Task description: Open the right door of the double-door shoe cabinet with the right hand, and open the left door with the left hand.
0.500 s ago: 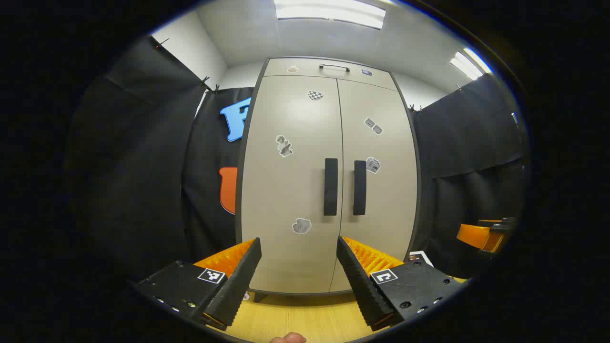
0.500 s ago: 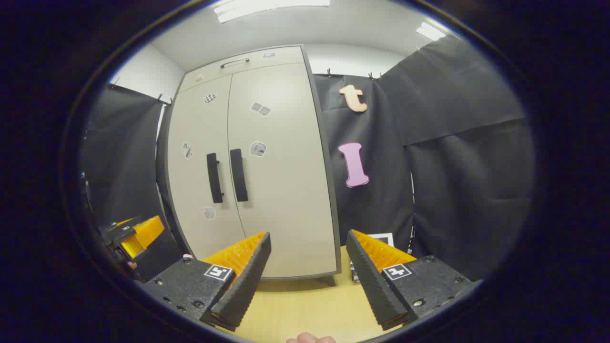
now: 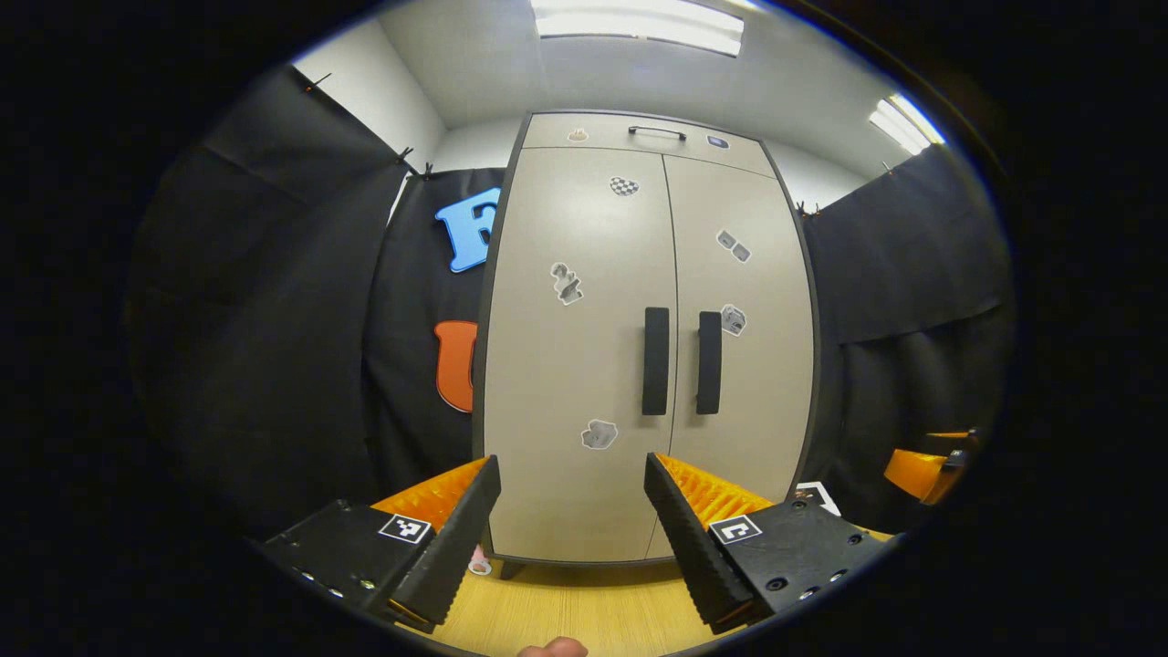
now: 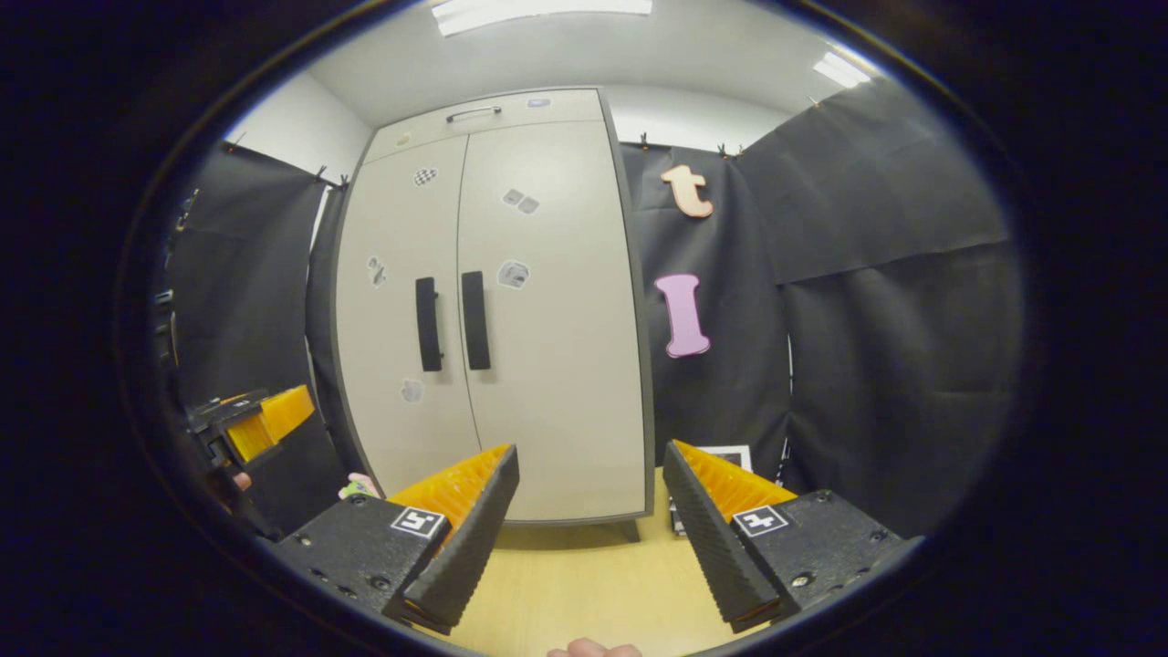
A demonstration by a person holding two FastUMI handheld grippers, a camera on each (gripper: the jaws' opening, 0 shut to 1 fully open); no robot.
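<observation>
Straight ahead of both cameras, the shoe cabinet stands on the wooden floor, both doors closed. Its left door and right door carry black vertical handles side by side. Well short of them, the left hand-held gripper gapes wide, empty. The right hand-held gripper is equally spread, holding nothing.

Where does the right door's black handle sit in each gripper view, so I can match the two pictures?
Left gripper view: right door handle is right of centre, the right bar of the black pair at mid-height on the shoe cabinet.
Right gripper view: the same right door handle is left of centre, again the right bar of the pair.
Shared landmark: the checkered sticker high on the left door.
</observation>
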